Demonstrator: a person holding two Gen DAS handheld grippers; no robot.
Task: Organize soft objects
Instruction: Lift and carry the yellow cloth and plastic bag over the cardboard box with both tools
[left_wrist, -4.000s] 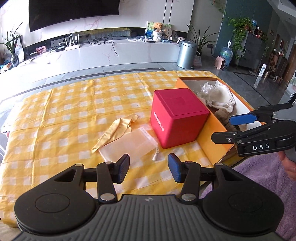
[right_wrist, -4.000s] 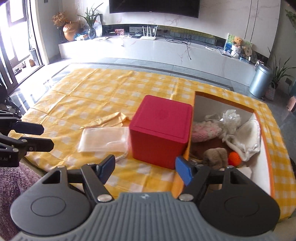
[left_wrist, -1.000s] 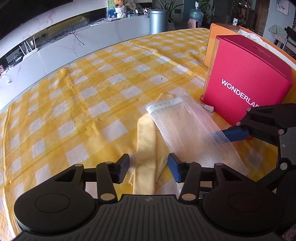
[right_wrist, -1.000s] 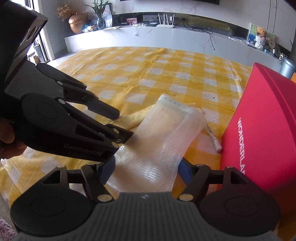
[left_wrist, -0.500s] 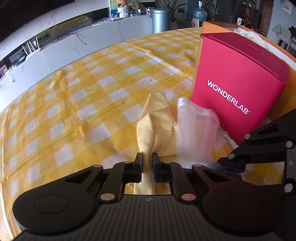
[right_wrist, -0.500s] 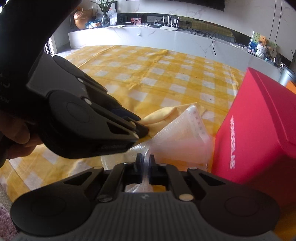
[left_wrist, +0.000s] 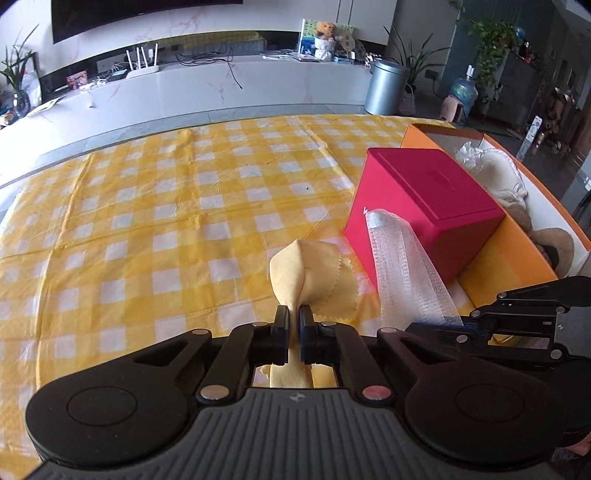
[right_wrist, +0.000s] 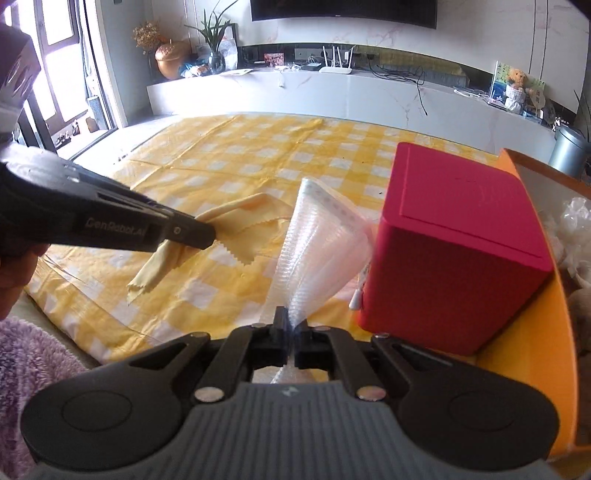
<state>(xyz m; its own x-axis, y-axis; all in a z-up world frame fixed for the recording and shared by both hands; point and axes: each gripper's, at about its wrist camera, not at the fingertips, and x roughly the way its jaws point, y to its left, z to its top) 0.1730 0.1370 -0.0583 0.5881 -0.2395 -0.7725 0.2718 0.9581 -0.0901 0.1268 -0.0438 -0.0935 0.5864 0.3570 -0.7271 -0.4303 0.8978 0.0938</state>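
My left gripper (left_wrist: 294, 317) is shut on a yellow cloth (left_wrist: 295, 275) with zigzag edges, lifted off the checked tablecloth; in the right wrist view the same cloth (right_wrist: 225, 218) droops from the left gripper (right_wrist: 207, 233). My right gripper (right_wrist: 291, 325) is shut on a white mesh bag (right_wrist: 317, 243), which stands up from the jaws beside the red box (right_wrist: 454, 236). In the left wrist view the mesh bag (left_wrist: 402, 269) rises from the right gripper (left_wrist: 436, 326), in front of the red box (left_wrist: 432, 199).
An orange-walled box (left_wrist: 517, 258) with plush toys and other soft things stands right of the red box. A yellow checked tablecloth (left_wrist: 147, 229) covers the table. A purple fluffy fabric (right_wrist: 33, 354) lies at the near left edge. A white cord end (right_wrist: 356, 301) hangs by the red box.
Both grippers shut, the left on the yellow cloth and the right on the mesh bag, then rose and pulled back, lifting both pieces off the tablecloth.
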